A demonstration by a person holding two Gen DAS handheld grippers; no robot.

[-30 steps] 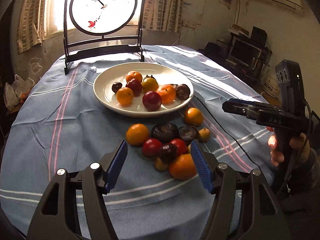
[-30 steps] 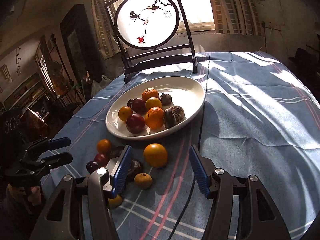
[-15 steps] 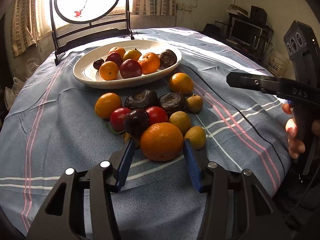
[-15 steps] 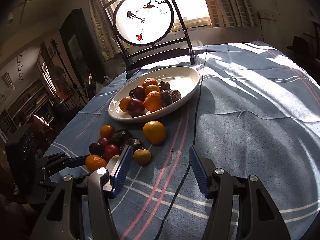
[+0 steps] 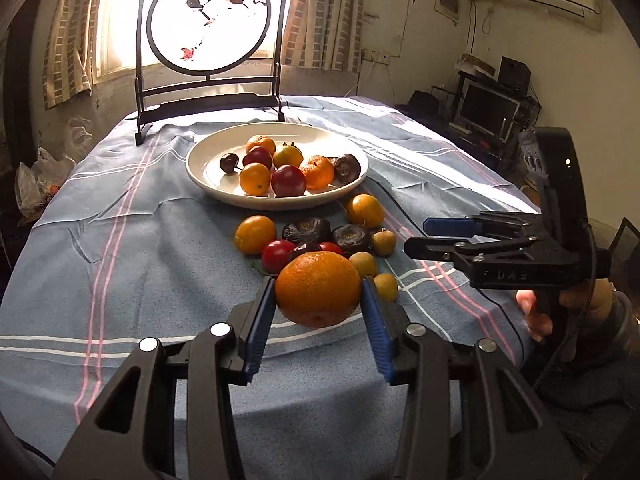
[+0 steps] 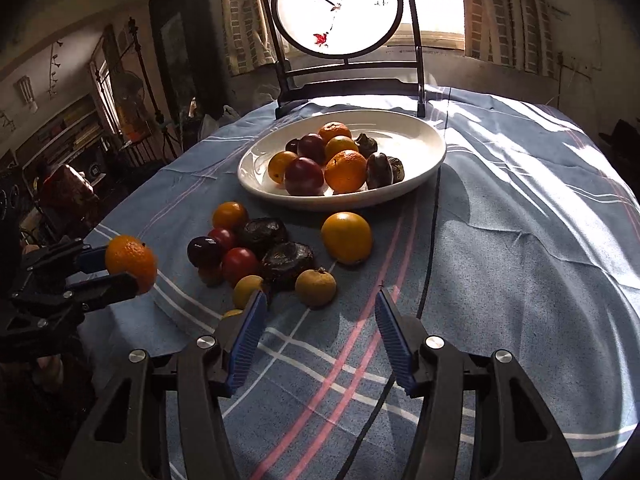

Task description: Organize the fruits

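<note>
Bench [image 5: 120, 280] under a blue striped cloth, window-lit; round screen [image 5: 208, 24] at its far edge. Left gripper [image 5: 318, 300] jaws clamped on an orange [image 5: 318, 288], raised above the near edge, stem end apparently downward. Right gripper [image 6: 320, 332] jaws apart, empty. White plate [image 5: 208, 184] holds 7 fruits.

The only lettering I can find sits on the black body of my right tool [image 5: 416, 236]: raised characters resembling "UAS", too unclear to confirm.
</note>
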